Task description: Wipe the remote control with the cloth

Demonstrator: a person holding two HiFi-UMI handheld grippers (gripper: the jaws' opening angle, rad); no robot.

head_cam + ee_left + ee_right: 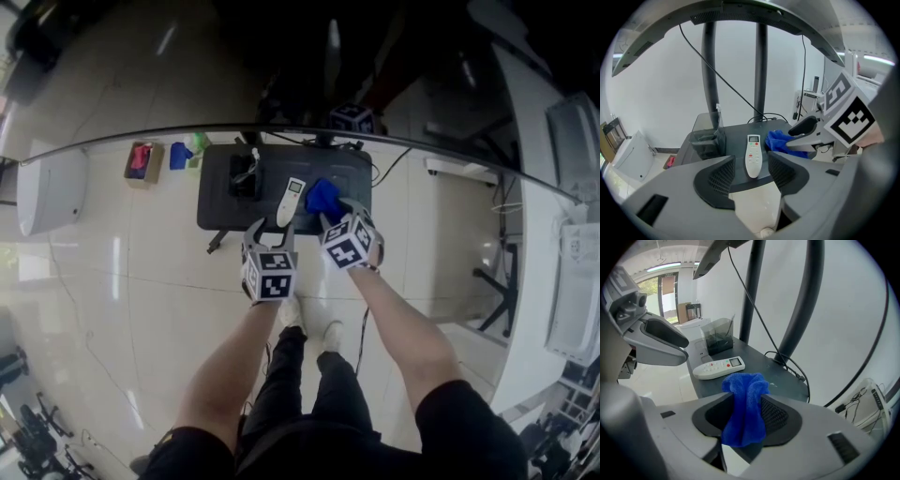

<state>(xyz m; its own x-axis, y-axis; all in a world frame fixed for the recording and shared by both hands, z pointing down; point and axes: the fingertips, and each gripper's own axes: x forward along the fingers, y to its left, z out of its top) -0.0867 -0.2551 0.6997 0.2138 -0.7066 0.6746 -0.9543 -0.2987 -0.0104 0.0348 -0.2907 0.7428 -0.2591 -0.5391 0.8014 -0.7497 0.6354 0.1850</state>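
A white remote control lies lengthwise on the small dark table, near its front edge. My left gripper hovers just in front of the table, open and empty. In the left gripper view the remote lines up with the gap between the jaws of the left gripper but lies beyond them. My right gripper is at the remote's right. It is shut on a blue cloth, which bunches up above the jaws and hangs below them. The remote lies to the cloth's left.
A clear plastic bin stands on the table's left part, behind the remote. Two dark poles and a black cable rise behind the table. Coloured items and a white cabinet are on the floor to the left.
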